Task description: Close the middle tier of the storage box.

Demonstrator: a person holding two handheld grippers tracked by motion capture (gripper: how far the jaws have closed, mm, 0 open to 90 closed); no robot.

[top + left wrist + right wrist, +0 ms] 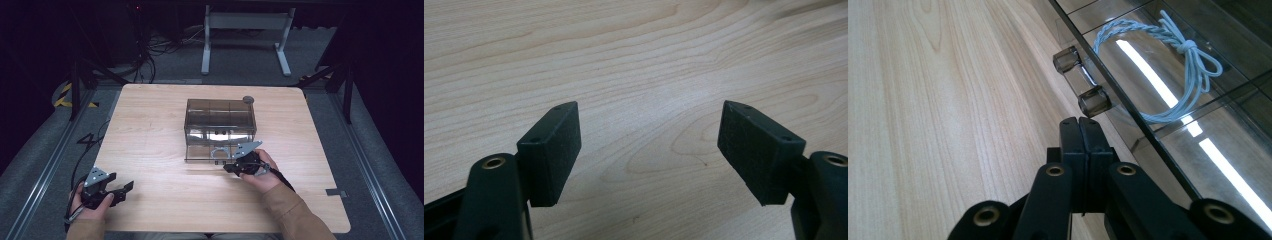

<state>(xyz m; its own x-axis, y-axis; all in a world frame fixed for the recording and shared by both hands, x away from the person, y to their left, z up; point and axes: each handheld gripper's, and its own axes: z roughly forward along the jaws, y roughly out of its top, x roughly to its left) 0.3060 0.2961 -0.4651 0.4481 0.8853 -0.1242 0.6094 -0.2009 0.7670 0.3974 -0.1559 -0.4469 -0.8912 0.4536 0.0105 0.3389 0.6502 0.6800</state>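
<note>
Jaws: right gripper closed on nothing, tips just short of the drawer handle; left gripper wide open above bare table. Drawer pulled out from smoky clear box at table centre, holding coiled blue cord.

Hand-held gripper jaws pressed together, just below drawer handle, blue cord inside drawer

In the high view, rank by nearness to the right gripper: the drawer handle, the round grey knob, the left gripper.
Measured from the right gripper:
1. Drawer handle, just ahead at the open drawer's front.
2. Round grey knob, at the organiser's far right corner.
3. Left gripper, near the table's left front.
</note>
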